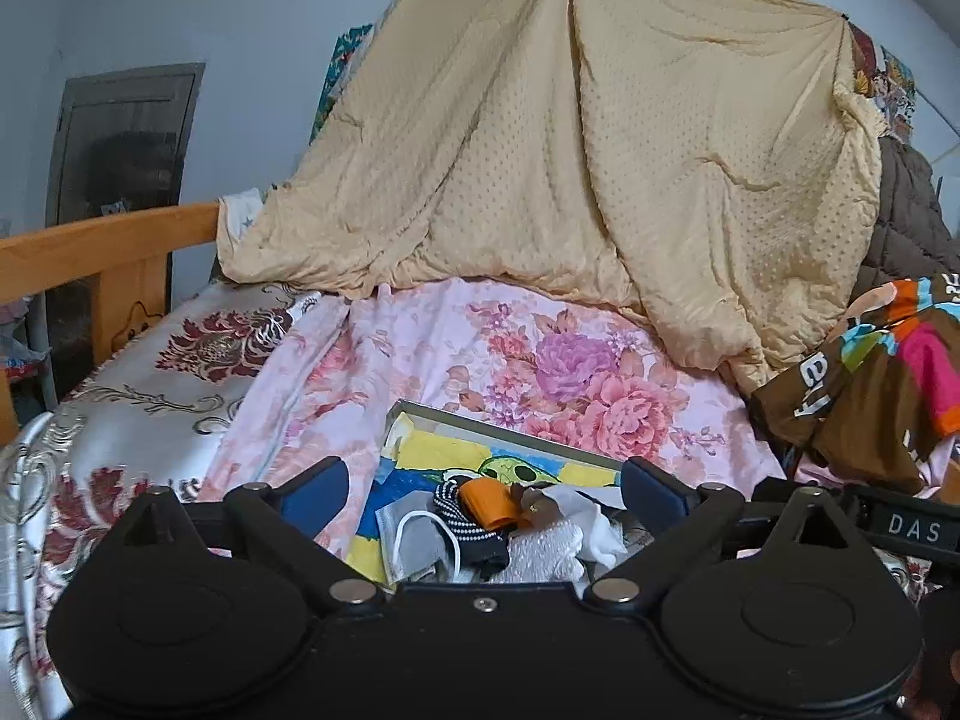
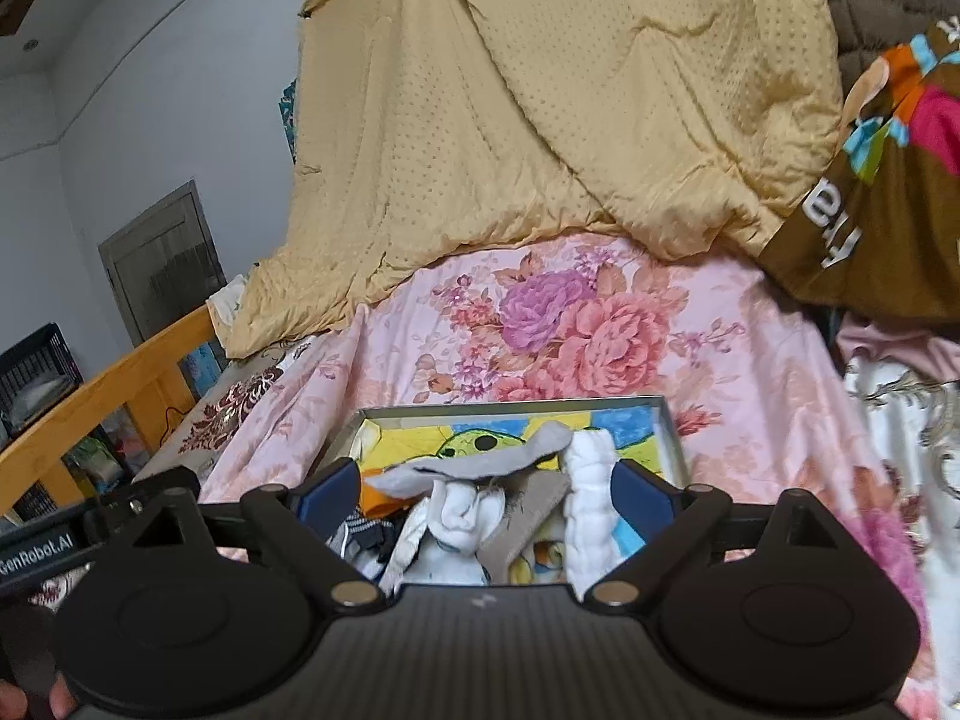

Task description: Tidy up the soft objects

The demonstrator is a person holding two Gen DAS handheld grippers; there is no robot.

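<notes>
Floral bedsheet (image 2: pixel 600 324) under the tin tray (image 2: pixel 672 420), both grippers (image 1: pixel 486 486) (image 2: pixel 489 486) wide open and empty above it, floppy socks (image 2: pixel 591 480) inside look easiest pinched mid-bunch.

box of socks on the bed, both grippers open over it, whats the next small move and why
Probably lower the right gripper onto the white sock standing between its fingers: the jaws are wide and empty, and the box is still a loose heap.

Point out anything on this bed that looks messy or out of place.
The small soft items in the tray are a jumble: a grey sock lies draped across white socks. The tan quilt hangs tent-like over the bed.
</notes>
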